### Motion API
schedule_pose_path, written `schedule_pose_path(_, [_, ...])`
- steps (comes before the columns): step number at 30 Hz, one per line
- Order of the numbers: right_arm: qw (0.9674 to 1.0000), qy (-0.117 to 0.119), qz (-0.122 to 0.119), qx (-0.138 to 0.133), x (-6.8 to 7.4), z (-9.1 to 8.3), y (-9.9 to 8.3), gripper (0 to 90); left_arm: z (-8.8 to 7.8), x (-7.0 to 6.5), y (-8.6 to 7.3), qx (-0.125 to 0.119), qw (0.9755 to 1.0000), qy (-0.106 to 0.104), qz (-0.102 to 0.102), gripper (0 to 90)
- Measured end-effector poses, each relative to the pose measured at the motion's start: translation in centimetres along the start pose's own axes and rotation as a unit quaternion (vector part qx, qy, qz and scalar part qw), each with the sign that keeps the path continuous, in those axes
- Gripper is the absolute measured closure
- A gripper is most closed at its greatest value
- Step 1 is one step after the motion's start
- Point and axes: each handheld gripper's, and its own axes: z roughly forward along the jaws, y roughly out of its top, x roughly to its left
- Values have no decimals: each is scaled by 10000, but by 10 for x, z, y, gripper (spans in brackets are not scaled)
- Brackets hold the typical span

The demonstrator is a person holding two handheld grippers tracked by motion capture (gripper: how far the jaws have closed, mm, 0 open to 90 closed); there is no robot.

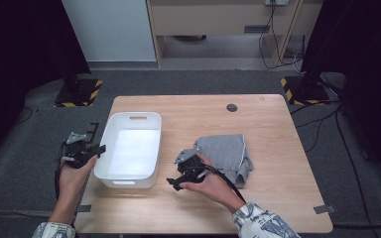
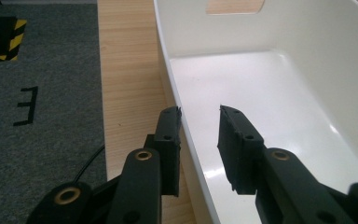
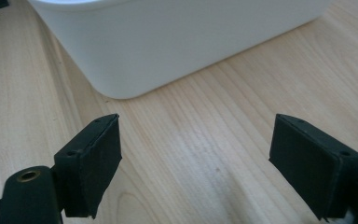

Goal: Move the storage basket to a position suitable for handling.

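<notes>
1 white rectangular plastic bin [image 1: 151, 148] with rounded corners and a slot handle in its far wall stands on the left half of the light wooden worktop [image 1: 273, 134]. Its inside is bare white, with nothing in it, as the high view and the left gripper view both show.

The left gripper [image 1: 90, 145] sits at the bin's left long wall. In the left gripper view its 2 black jaws straddle the rim of the white bin [image 2: 279, 74], 1 jaw outside the wall over the worktop edge, the other inside above the bin floor. A clear gap shows between the inner pad and the wall, so the jaws are parted and grip nothing; the outer jaw is close against the wall, and I cannot tell whether it touches.

The right gripper [image 1: 174, 182] lies low over the bare worktop just in front of the bin's near right corner, held in the person's right hand [image 1: 211, 184]. In the right gripper view its 2 jaws stand wide apart with only wood grain between them and the white bin [image 3: 177, 42] ahead, released and holding nothing.

1 crumpled grey cloth [image 1: 225, 151] lies on the worktop to the right of the bin, just behind the right hand and well apart from the bin.

Count: 1 bin, 1 cloth, 2 grippers.
</notes>
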Motion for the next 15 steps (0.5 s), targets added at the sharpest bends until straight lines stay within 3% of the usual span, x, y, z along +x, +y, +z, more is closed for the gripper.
schedule_pose_path(5, [9999,97,-81,-24,10,4,-1,155,0,-5,1,-15,10000,-28,61,685])
schedule_pose_path(8, [9996,275,49,-105,13,4,2,163,0,-6,1,-16,10000,-16,55,684])
schedule_pose_path(15, [9994,268,-170,-119,25,8,7,202,3,-14,2,-19,9999,-95,121,723])
